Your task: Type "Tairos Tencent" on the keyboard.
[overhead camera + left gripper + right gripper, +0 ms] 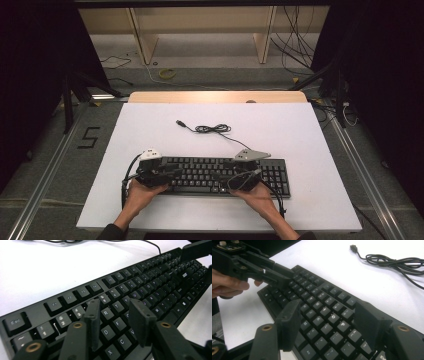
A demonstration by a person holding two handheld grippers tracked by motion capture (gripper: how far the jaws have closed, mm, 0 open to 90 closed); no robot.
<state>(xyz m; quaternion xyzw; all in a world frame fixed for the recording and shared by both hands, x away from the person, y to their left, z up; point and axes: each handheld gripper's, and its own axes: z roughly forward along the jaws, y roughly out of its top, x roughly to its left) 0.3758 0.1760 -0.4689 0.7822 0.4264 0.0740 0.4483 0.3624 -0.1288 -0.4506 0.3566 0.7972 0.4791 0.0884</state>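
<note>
On the white table [310, 150] the black keyboard [220, 175] lies near the front edge. Both grippers hover over its keys, left gripper [115, 315] and right gripper [327, 320] spread, pinching nothing; a careless dip could press neighbouring keys or shove it.

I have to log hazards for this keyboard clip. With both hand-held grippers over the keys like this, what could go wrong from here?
1. The left hand-held gripper has its open jaws low over the keyboard; a jaw tip could catch a keycap edge or press two keys together.
2. The right hand-held gripper straddles several keys, so the same mishit is possible there.
3. The loosely coiled cable lies slack on the table; sliding the keyboard might drag or snag it.
</note>
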